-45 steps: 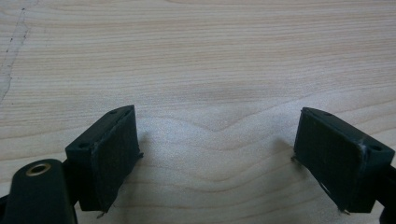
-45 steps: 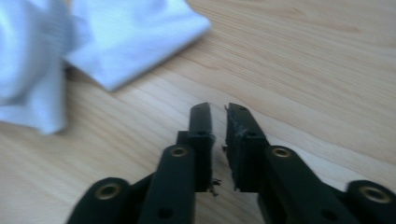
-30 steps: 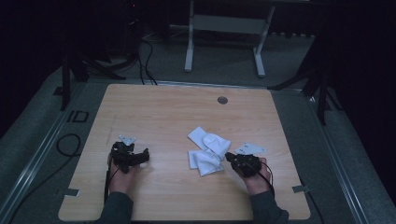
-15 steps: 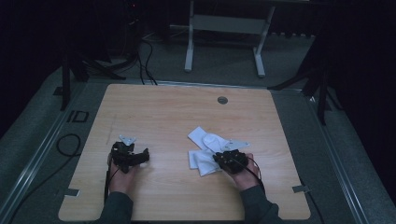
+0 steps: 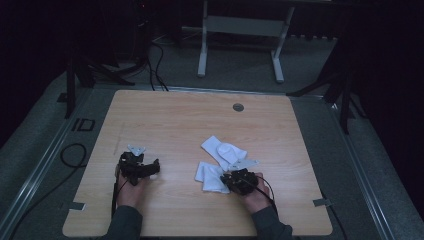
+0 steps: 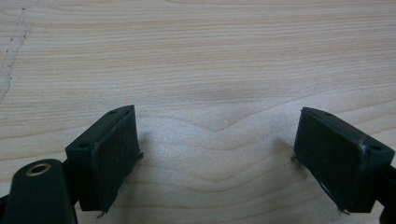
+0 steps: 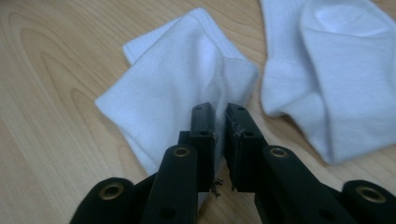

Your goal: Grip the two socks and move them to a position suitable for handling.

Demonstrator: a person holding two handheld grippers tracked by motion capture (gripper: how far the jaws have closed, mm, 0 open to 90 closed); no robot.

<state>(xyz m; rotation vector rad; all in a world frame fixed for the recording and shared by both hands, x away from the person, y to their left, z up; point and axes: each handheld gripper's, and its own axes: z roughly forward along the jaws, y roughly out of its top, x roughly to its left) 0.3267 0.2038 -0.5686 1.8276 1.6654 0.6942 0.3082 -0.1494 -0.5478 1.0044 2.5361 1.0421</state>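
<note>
Two white socks lie right of the table's middle. The nearer sock [image 5: 207, 176] [image 7: 173, 93] is folded and the farther sock [image 5: 223, 150] [image 7: 327, 70] lies just behind it. My right gripper [image 5: 231, 181] [image 7: 219, 114] is shut on the nearer sock's right edge, with a ridge of fabric pinched between the jaws. My left gripper [image 5: 150, 169] [image 6: 215, 140] rests low over bare wood at the front left, open, with nothing between its pads [image 6: 114, 158].
The wooden table [image 5: 165, 125] has a round cable hole [image 5: 238, 107] near its back edge. A metal desk frame [image 5: 240, 30] and cables [image 5: 155, 55] stand on the dark floor behind. Bare wood lies between the two grippers.
My right gripper has moved left onto the nearer sock and shut on its edge. The left gripper has stayed in place.
</note>
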